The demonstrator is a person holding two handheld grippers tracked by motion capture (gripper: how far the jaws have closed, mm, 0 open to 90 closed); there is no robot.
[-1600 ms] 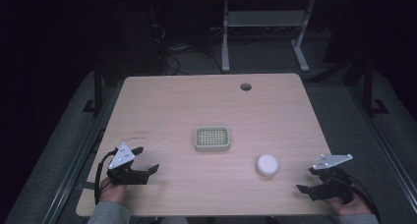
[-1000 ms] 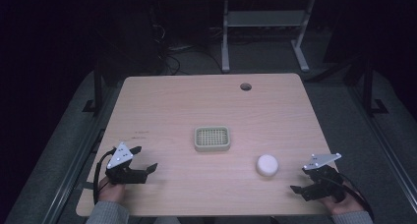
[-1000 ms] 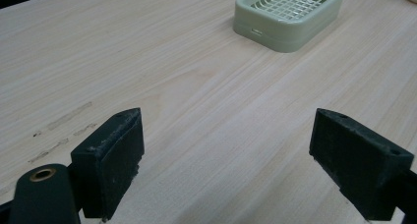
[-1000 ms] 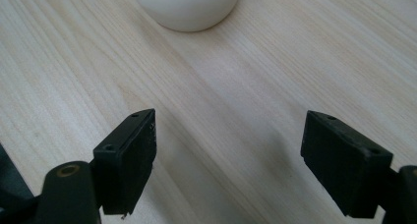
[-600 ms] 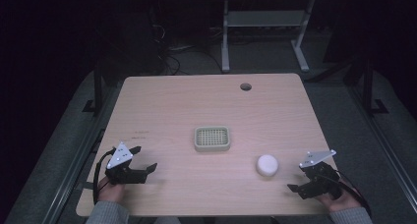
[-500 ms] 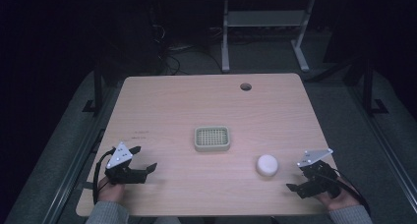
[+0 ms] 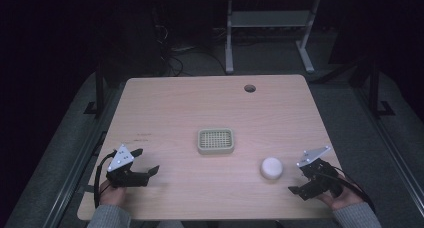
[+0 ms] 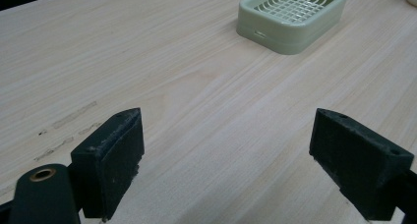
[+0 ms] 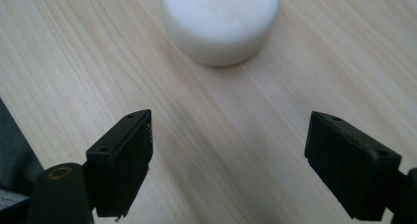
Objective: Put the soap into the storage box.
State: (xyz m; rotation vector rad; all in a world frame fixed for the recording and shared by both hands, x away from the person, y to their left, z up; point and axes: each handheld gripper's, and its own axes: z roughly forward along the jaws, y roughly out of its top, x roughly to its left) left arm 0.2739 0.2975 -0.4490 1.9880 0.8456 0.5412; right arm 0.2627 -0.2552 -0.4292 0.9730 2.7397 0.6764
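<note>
Change since earlier: the right gripper [image 7: 306, 184] has slid leftward along the near edge of the counter [image 7: 170, 108], closing on the white round block [image 7: 271, 167]; it now sits just beside the block, not touching it.
Unchanged: the left gripper [image 7: 146, 167], the block and the pale green soap dish [image 7: 215, 141] hold the same places as in the earlier high views.
Right fingers: spread wide, with nothing between them; in the right gripper view the black fingers [image 9: 121, 160] frame bare wood, and the white round block [image 9: 221, 21] stands ahead of the gap, slightly left of its middle.
Left fingers: also wide apart and empty; in the left gripper view the fingers [image 8: 109, 161] rise over the counter with the pale green soap dish [image 8: 292, 17] farther off to the upper right.
White round block: resting on the counter at its near right, well apart from the soap dish at the middle.
Left gripper: low at the near left corner of the counter, held in a hand [image 7: 111, 194] whose grey sleeve enters from the bottom edge.
Cut off: the block's top runs out of the right gripper view, so its full height cannot be read there; the far end of the soap dish is clipped by the frame in the left gripper view.
Hard to make out: the room beyond the counter lies in darkness, with a pale metal stand [image 7: 268, 19] and a tangle of cables [image 7: 172, 58] on the floor. Faint dark marks [image 7: 137, 135] on the wood at the left cannot be identified.
Counter detail: a round cable hole [image 7: 249, 88] near the far edge.
</note>
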